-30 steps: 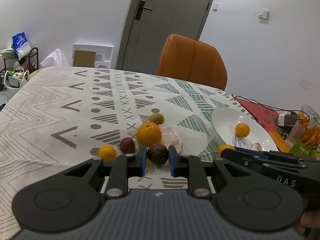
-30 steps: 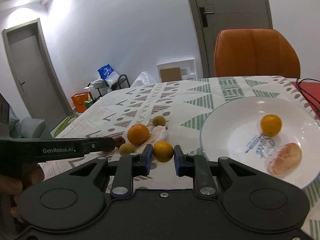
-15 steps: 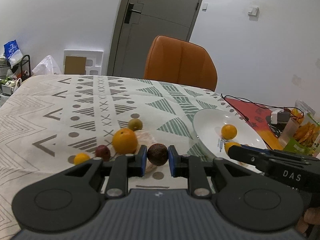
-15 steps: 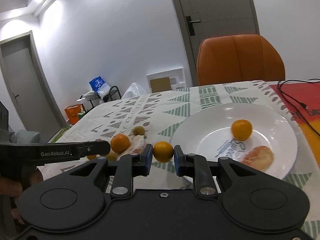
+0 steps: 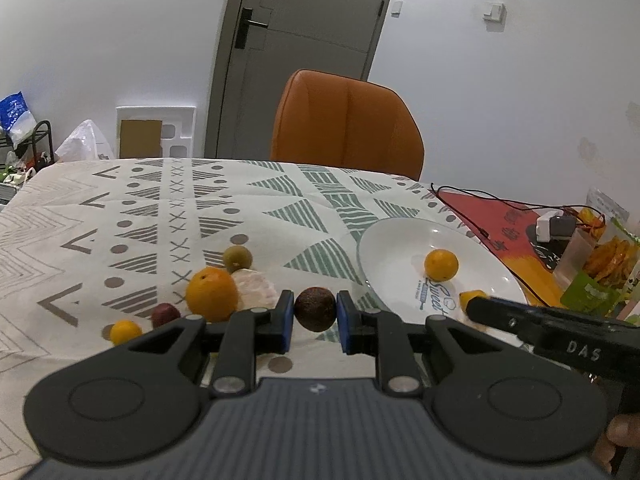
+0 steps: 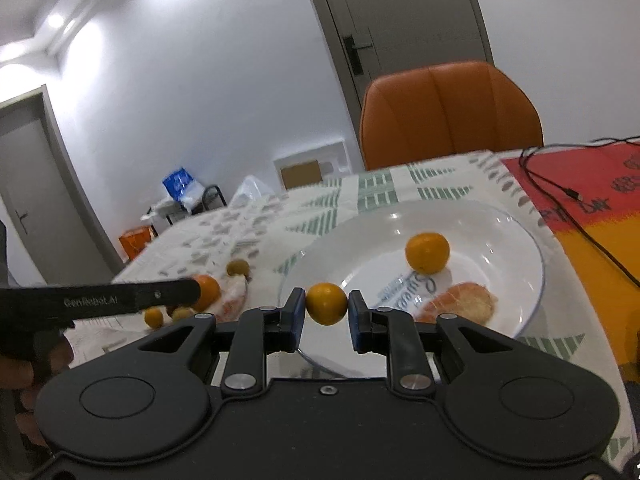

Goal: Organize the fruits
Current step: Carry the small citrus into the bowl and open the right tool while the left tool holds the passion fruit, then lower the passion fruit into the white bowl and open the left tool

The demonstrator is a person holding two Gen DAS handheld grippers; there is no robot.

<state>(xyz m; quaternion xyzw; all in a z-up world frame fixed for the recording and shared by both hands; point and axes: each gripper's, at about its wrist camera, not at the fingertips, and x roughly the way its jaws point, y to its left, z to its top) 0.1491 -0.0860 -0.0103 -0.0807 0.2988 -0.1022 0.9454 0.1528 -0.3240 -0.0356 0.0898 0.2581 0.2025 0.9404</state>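
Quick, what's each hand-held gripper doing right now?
Left hand-held gripper: shut on the dark brown fruit.
Right hand-held gripper: shut on the small orange fruit.

I see the bench [image 5: 280, 200] covered by a white cloth printed with grey and green triangles, dots and crosses, and a red and orange mat [image 5: 500, 220] lying at its right side under a black cable [image 5: 480, 196]. On the cloth to my left sit a large orange [image 5: 211, 293], a peeled citrus piece [image 5: 256, 290] touching it, a green fruit [image 5: 237, 257] just behind, a dark red fruit [image 5: 165, 313] and a small orange fruit [image 5: 125, 331]. A white plate [image 5: 384, 248] rests to the right, with snack packets [image 5: 600, 264] near the bench's right edge.
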